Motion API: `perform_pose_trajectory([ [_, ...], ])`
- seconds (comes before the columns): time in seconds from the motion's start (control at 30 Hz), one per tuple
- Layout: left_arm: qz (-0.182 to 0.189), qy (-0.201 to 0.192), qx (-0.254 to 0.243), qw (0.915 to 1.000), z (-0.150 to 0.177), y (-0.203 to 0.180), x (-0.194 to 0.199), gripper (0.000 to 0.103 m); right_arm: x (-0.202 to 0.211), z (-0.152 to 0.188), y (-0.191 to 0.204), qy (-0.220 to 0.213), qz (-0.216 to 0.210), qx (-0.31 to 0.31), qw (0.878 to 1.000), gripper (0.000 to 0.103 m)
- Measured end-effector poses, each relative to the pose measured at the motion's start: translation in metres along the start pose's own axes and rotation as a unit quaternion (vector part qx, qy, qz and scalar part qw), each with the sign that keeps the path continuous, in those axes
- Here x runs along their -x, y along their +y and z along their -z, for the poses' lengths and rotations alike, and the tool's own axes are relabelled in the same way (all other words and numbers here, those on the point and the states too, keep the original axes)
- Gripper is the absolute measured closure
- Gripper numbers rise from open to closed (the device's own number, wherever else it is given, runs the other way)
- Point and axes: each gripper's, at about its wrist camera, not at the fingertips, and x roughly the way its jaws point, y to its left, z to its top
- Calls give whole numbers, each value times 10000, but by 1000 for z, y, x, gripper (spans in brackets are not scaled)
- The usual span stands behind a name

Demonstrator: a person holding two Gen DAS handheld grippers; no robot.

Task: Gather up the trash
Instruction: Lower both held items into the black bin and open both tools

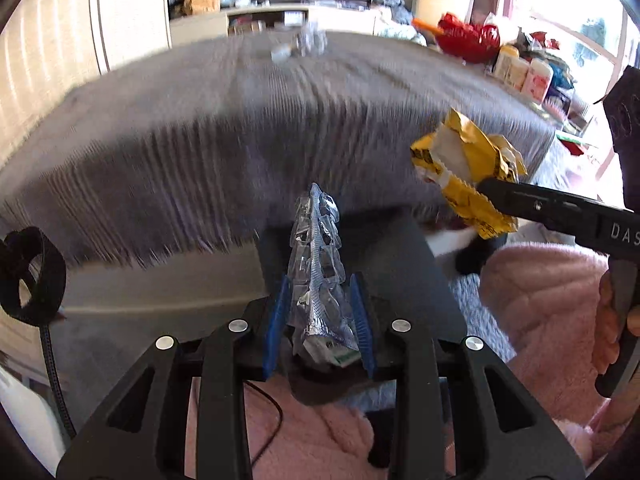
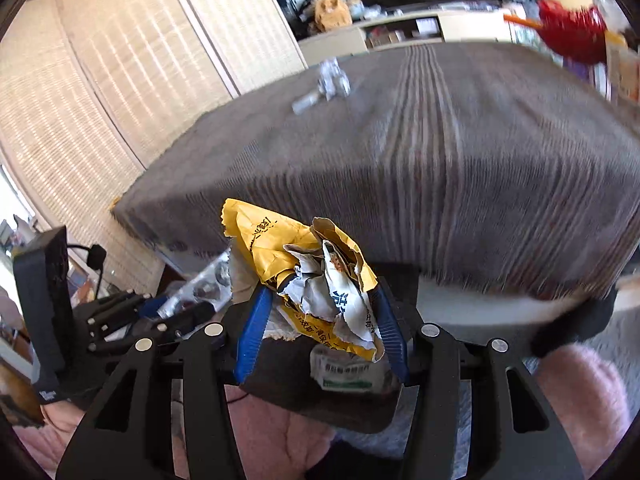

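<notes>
Left wrist view: my left gripper (image 1: 320, 312) pinches a crumpled clear blister pack (image 1: 318, 264), blue pads pressed on its sides, the strip standing forward above a dark bin (image 1: 436, 280) whose flat edge lies below the jaws; my right gripper (image 1: 492, 190) enters from the right, closed on a yellow wrapper (image 1: 464, 168). To do this step well, I judge each load should be over the bin mouth before I loosen, one side at a time, so nothing drifts onto the pink fleece (image 1: 552, 280). Beyond: a grey striped cover (image 1: 240, 120) with more clear scrap (image 1: 308, 42) at its far end, a red basket (image 1: 468, 40), bottles (image 1: 520, 70). Right wrist view: the right gripper (image 2: 320, 300) clamps the torn yellow wrapper (image 2: 280, 248), a printed packet (image 2: 348, 372) already lying in the bin (image 2: 280, 380) beneath; the left gripper (image 2: 160, 312) sits lower left. Slatted blinds (image 2: 120, 80) behind.
</notes>
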Motion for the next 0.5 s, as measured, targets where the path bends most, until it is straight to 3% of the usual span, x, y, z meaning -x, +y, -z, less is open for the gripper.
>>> perform_pose_trajectory([
  [0.3,96,463,159,9988,19,6,-42,73,-46,27,-16,410,255,-293,9984,50],
  [0.5,194,657,206,9974,22,2,-62,73,-59,32,-14,593,210,-297,9976,50],
])
